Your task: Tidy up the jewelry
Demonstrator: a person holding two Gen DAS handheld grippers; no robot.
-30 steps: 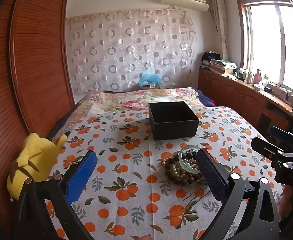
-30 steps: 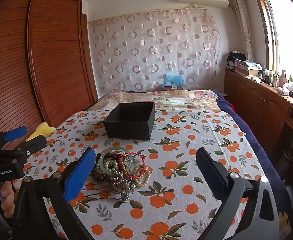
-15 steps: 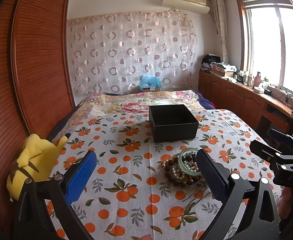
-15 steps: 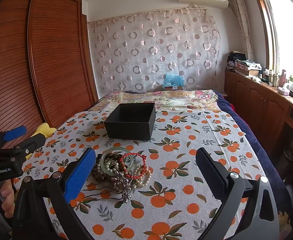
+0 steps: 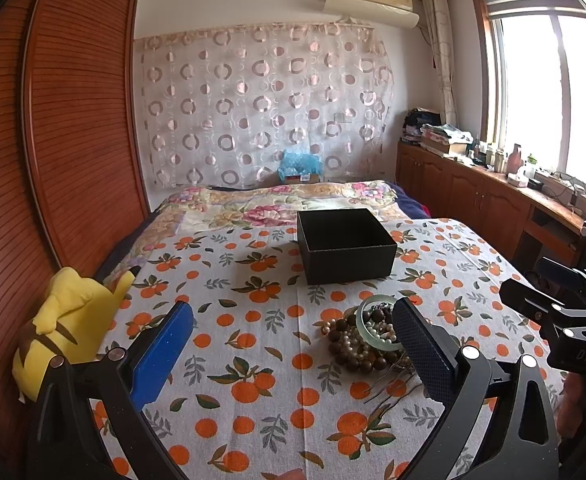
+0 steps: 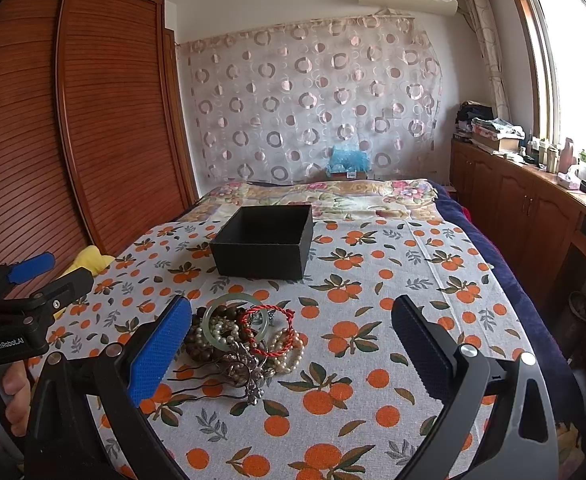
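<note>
**Tangled heap, wide jaws: the pick is the risky part**

Barely anything has shifted since a second ago: both cameras have eased back and up a touch, and the jewelry heap (image 6: 245, 336) and black box (image 6: 263, 246) lie where they did on the orange-print cloth (image 6: 373, 320).

Both claws stand wide and hold nothing. The right gripper (image 6: 289, 340) hovers with the heap at about 10 o'clock from its centre, close to its blue pad. In the left wrist view, the left gripper (image 5: 293, 344) has the heap at roughly 3 o'clock, partly behind its dark pad. The box sits at 12 o'clock from the heap, apart from it, open-topped; no jewelry shows inside it.

Trouble, as I judge it, lies in the tangle. A pale green bangle (image 6: 235, 322), a red cord bracelet (image 6: 267, 330), pearl strands, dark wooden beads (image 5: 353, 354) and a metal hairpin (image 6: 249, 380) overlap. Closing on one piece may drag its neighbours along, and these could drop short of the box. The smooth bangle may slip from the pads. Soft bedding under the cloth may give, so a low pinch could catch fabric too.
</note>
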